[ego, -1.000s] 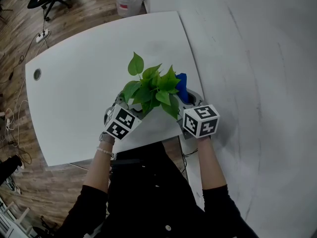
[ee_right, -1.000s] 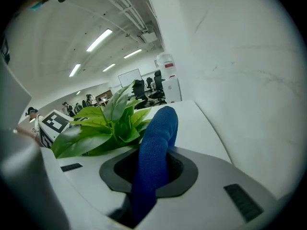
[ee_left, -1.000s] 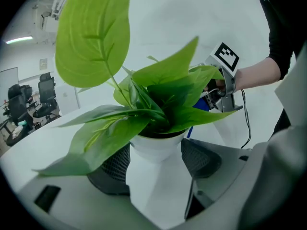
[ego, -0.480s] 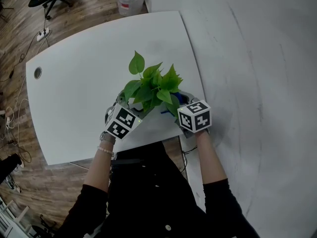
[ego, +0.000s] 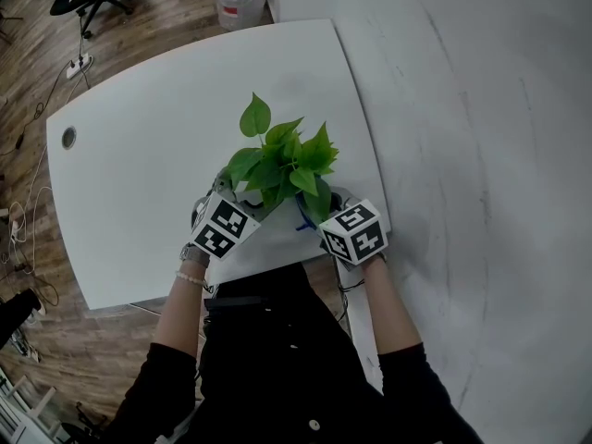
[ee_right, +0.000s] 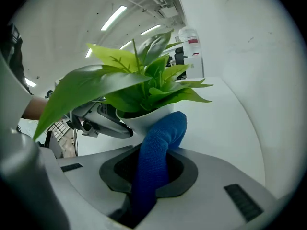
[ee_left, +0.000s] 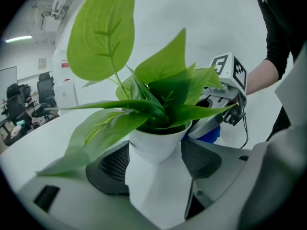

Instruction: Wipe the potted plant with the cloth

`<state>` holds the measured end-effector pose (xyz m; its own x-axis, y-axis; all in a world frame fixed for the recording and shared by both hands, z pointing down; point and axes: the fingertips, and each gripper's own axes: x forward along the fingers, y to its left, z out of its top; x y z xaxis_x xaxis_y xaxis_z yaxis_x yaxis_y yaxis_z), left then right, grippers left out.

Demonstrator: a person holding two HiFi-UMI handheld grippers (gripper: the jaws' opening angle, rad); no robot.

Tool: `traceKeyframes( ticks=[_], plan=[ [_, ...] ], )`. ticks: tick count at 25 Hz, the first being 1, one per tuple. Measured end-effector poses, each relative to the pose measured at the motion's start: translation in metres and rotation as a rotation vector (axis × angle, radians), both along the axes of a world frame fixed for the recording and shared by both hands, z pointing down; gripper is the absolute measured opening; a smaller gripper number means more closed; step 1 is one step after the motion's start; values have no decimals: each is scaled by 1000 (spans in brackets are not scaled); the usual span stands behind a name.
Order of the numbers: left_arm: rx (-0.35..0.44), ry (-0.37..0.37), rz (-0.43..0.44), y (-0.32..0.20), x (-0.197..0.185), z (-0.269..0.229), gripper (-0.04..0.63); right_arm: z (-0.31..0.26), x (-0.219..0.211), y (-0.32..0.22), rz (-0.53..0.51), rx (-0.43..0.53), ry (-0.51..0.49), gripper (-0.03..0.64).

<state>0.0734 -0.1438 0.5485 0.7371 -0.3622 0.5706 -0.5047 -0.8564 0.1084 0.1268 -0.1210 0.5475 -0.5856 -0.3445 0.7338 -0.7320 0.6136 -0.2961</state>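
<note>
Blue cloth (ee_right: 161, 137) meets potted plant (ego: 282, 165) on a table (ego: 139, 155).
Left gripper (ee_left: 154, 164) clamps the white pot (ee_left: 158, 140); right gripper (ee_right: 151, 166) pinches the cloth against it.

White table (ego: 166, 128) with rounded corners and a round cable hole (ego: 69, 138) near the left edge, standing on a wood floor (ego: 157, 7), bearing a potted plant (ego: 282, 160) in a white pot (ee_left: 156, 145) close to the near edge, right of the middle.
</note>
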Motion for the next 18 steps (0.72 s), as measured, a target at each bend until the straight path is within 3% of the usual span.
traceKeyframes(
  ticks=[6, 11, 15, 18],
  plan=[
    [-1, -17, -20, 9, -11, -3, 348, -1, -9, 22, -31, -24, -12, 100],
    [6, -15, -51, 12, -22, -8, 348, -2, 26, 25, 42, -22, 44, 100],
    [16, -13, -89, 17, -28, -13, 348, -21, 63, 0, 141, 63, 100, 100],
    [17, -4, -122, 22, -30, -14, 347, -37, 69, -31, 139, 153, 117, 100]
  ],
)
